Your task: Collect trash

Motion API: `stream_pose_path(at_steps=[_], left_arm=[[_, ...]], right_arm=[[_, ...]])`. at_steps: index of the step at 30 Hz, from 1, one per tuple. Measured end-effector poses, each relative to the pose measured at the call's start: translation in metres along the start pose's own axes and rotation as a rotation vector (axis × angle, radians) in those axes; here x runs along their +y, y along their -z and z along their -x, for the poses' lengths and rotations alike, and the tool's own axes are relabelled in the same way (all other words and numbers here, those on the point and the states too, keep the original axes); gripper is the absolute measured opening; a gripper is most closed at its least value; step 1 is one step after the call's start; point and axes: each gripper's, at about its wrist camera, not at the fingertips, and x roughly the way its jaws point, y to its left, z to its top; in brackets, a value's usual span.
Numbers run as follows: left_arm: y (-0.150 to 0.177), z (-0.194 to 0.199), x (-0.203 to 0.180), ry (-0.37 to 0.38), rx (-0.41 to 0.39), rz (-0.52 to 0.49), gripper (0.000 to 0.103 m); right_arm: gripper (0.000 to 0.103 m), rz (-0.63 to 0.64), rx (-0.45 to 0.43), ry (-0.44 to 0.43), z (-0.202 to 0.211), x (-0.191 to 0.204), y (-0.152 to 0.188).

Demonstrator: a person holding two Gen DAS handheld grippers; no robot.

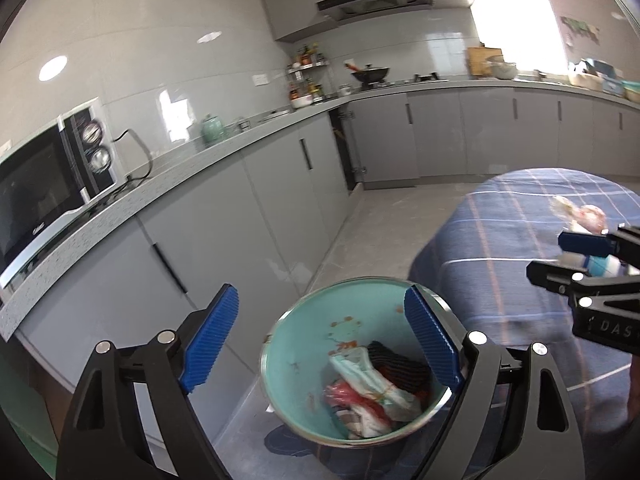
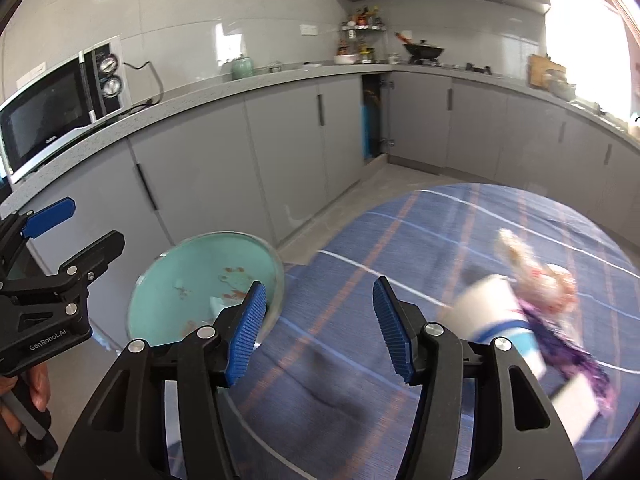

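A turquoise trash bin (image 1: 304, 344) stands on the floor beside the table, with crumpled wrappers and paper (image 1: 372, 392) inside; it also shows in the right wrist view (image 2: 188, 292). My left gripper (image 1: 320, 340) is open and empty above the bin. My right gripper (image 2: 320, 328) is open and empty over the blue plaid tablecloth (image 2: 440, 232). A white cup with a blue stripe (image 2: 496, 316), a crumpled wrapper (image 2: 536, 276) and purple scraps (image 2: 568, 344) lie blurred on the table right of it. The right gripper also shows in the left wrist view (image 1: 560, 256).
Grey kitchen cabinets (image 1: 256, 208) and a countertop (image 2: 240, 84) run along the wall, with a microwave (image 2: 52, 112). One cabinet door (image 2: 372, 116) stands open. Bare floor (image 1: 380, 216) lies between cabinets and table.
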Motion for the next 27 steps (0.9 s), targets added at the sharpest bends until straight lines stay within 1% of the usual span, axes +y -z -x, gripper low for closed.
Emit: stream_pose_path(at_steps=[2,6,9,15,18,23,27], left_arm=[[-0.001,0.002,-0.015,0.024,-0.001,-0.022,0.085],[-0.001,0.007,-0.043,0.060,-0.007,-0.058,0.087],[0.000,0.009,-0.062,0.088,-0.006,-0.073,0.088],[-0.004,0.009,-0.109,0.149,0.003,-0.096,0.091],[-0.009,0.010,-0.133,0.186,0.004,-0.094,0.095],[-0.016,0.012,-0.178,0.241,0.007,-0.114,0.097],[-0.023,0.009,-0.215,0.270,0.025,-0.117,0.097]], right_arm=[[0.056,-0.020,0.001,0.015,0.010,-0.015,0.005],[0.057,-0.041,0.001,0.073,0.029,-0.046,0.019],[0.057,-0.065,0.008,0.144,0.047,-0.077,0.033],[0.059,-0.138,0.029,0.260,0.069,-0.132,0.061],[0.060,-0.173,0.039,0.296,0.077,-0.155,0.074],[0.060,-0.214,0.036,0.352,0.096,-0.184,0.091],[0.062,-0.235,0.026,0.387,0.110,-0.198,0.099]])
